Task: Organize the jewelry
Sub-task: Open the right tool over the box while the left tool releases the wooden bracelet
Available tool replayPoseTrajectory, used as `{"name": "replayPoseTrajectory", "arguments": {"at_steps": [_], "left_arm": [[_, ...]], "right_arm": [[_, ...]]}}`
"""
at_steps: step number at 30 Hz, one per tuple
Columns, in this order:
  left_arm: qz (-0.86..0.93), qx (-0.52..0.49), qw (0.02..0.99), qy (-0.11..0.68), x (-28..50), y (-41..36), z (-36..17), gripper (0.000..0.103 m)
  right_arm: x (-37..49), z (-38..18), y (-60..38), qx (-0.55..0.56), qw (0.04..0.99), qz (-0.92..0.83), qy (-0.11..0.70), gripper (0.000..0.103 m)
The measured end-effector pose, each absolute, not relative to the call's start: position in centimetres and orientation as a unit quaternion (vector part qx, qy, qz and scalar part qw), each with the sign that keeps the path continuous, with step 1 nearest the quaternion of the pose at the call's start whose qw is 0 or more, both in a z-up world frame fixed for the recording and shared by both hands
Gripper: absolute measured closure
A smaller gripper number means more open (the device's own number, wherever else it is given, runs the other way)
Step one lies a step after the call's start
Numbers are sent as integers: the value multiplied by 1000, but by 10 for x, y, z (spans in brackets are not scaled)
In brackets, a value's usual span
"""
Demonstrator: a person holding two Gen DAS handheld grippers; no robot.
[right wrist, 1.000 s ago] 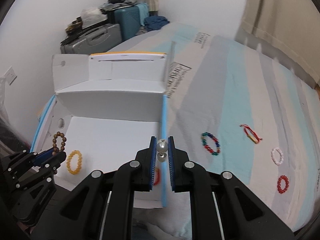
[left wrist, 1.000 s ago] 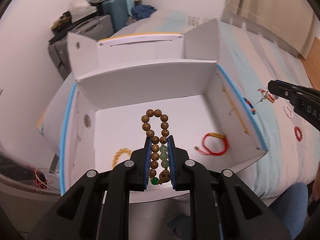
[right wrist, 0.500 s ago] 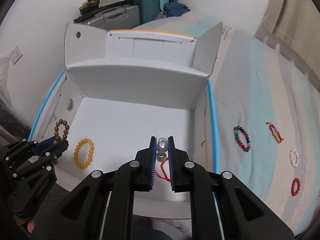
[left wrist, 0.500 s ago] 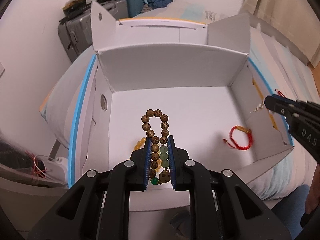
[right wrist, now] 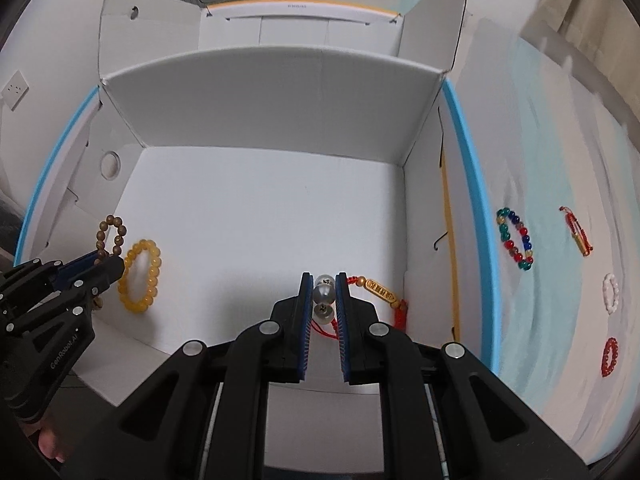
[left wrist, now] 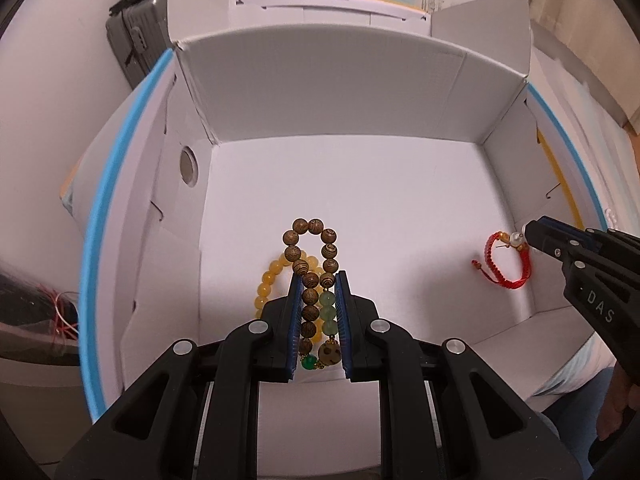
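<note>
Both lowered into white box (left wrist: 344,92): left gripper (left wrist: 318,320) clamping wooden bead bracelet (left wrist: 310,264) over yellow bracelet (right wrist: 140,276) near left wall; right gripper (right wrist: 323,312) pinching pearl earring (right wrist: 323,294) over red cord bracelet (left wrist: 506,260) near right wall. Release judged next; 4 bracelets outside.

The box (right wrist: 272,92) is open on top, so my way down is free. Its floor is bare through the middle and back — wide room between my two grippers. By my left fingers (left wrist: 296,300) lies a yellow bracelet (right wrist: 140,276), close to the left wall. Under my right fingers (right wrist: 306,296) a red cord bracelet (left wrist: 506,260) sits against the right wall. The upright flaps hem in the back and sides; beyond the right wall, loose bracelets (right wrist: 516,238) dot the bed (right wrist: 560,152).
</note>
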State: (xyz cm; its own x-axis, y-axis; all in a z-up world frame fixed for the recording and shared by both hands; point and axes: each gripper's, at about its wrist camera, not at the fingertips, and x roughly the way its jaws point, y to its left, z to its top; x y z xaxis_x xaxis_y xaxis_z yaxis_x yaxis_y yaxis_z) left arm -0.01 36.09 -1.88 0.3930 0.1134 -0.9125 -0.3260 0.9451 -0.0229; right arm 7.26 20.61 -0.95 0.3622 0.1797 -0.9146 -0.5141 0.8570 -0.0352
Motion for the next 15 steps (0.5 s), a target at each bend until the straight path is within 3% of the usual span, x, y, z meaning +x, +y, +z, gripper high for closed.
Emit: {"name": "replayPoseTrajectory", "arguments": {"at_steps": [10,12,14,15], "left_arm": [[143,-101,821,543,8,365,-26,84],[148,-98,824,538,9,365,-22,73],[154,-97,829,528,8,364,-15,64],[156,-97,832,524,6,364,-12,59]], "right_arm": [[76,-25,212,-170,796,218,538,91],[76,-23,213,-167,797,221,537,83],[75,-18,212,-163,801,225,530,67],[74,-15,213,-162,803,227,527,65]]}}
